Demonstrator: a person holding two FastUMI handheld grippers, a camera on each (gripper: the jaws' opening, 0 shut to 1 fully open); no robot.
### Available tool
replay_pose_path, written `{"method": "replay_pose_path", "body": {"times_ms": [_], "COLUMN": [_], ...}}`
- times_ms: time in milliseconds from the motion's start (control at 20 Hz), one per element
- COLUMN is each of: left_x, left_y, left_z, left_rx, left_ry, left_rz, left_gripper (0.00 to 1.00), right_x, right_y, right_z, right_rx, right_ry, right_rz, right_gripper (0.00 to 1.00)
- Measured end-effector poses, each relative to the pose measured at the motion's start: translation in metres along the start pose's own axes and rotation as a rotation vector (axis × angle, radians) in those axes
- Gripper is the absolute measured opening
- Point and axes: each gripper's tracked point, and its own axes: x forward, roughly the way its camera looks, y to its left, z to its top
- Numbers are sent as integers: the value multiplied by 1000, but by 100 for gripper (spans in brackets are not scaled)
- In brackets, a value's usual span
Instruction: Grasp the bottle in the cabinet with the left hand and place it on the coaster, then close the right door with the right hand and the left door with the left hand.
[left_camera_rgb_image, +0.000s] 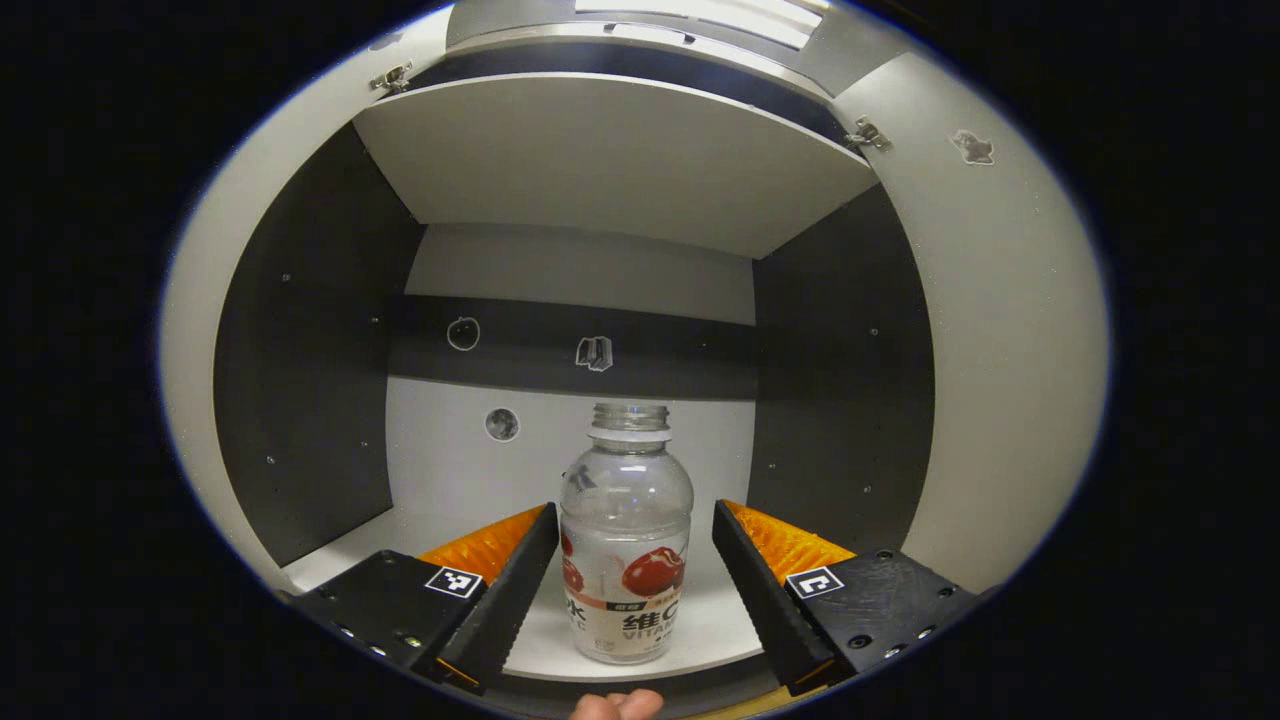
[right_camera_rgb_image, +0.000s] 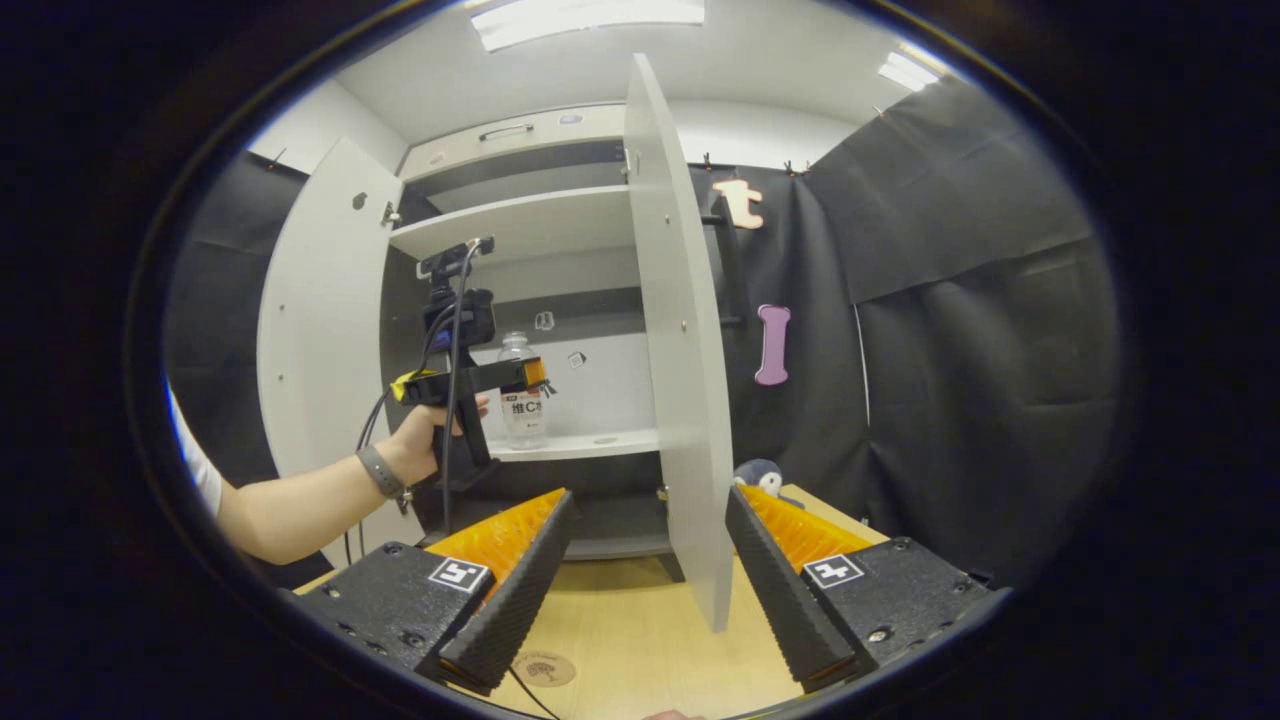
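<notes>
2 fingers of the left gripper (left_camera_rgb_image: 634, 565) stand apart on either side of the bottle (left_camera_rgb_image: 626, 545), with a gap showing between each finger and the clear plastic, so nothing is pressed yet. A fingertip of the holding hand peeks in at the lower edge of the left gripper view. The bottle stands upright and uncapped on the lower shelf (left_camera_rgb_image: 700, 625) of the cabinet (left_camera_rgb_image: 640, 270), near the shelf's front edge, its label with red fruit facing the camera. Behind it the back wall carries a dark band and a few small stickers, and the upper shelf (left_camera_rgb_image: 610, 150) spans the space overhead.

From the right gripper view, the right gripper (right_camera_rgb_image: 648, 575) hangs with its jaws wide apart and nothing between them, above a pale wooden table (right_camera_rgb_image: 640, 630). 1 round coaster (right_camera_rgb_image: 543, 668) lies on the table just below the nearer finger. Beyond it, the right door (right_camera_rgb_image: 680, 330) stands open edge-on toward the camera, and the left door (right_camera_rgb_image: 320, 340) is swung out as well. A person's hand (right_camera_rgb_image: 425, 440), with a band on the wrist, holds the left gripper (right_camera_rgb_image: 535, 373) level at the bottle (right_camera_rgb_image: 520, 395) inside the cabinet. A small plush toy (right_camera_rgb_image: 760, 475) sits at the table's far side, by the black cloth wall.
</notes>
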Motion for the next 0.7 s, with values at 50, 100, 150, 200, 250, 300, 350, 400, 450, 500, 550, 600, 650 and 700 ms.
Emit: {"method": "replay_pose_path", "body": {"times_ms": [50, 100, 150, 200, 250, 300, 350, 400, 450, 500, 550, 600, 650, 700], "left_x": [4, 7, 9, 11, 12, 12, 13, 14, 14, 15, 14, 12, 11, 8], "left_y": [1, 3, 4, 3, 3, 2, 2, 1, 3, 3, 2, 2, 2, 2], "left_z": [-1, -1, -2, -4, -5, -6, -6, -6, -8, -8, -7, -5, -4, 0], "left_rx": [1, 4, 9, 12, 14, 16, 18, 22, 26, 30, 28, 26, 23, 20], "left_ry": [1, 3, 8, 13, 18, 21, 24, 22, 22, 23, 24, 23, 18, 13], "left_rz": [5, 9, 11, 8, 2, -1, -7, -12, -15, -14, -15, -21, -27, -31], "left_gripper": [95, 95, 95, 95, 95, 94, 96, 91, 79, 79, 77, 77, 76, 76], "right_x": [0, 0, 0, 1, 1, 1, 2, 3, 2, 2, 2, 2, 2, 3], "right_y": [-2, -2, -4, -4, -5, -5, -5, -4, -3, -3, -3, -2, -1, 0], "right_z": [-1, -1, -1, -2, -2, -3, -4, -4, -4, -4, -4, -4, -4, -4], "right_rx": [1, 3, 5, 6, 7, 9, 11, 12, 11, 10, 10, 10, 10, 9], "right_ry": [0, 1, 1, 3, 4, 5, 5, 6, 5, 6, 5, 4, 4, 3], "right_rz": [-3, -6, -8, -10, -11, -10, -9, -7, -5, -4, -2, 2, 5, 10], "right_gripper": [99, 99, 96, 96, 96, 96, 99, 99, 99, 99, 99, 99, 99, 99]}}
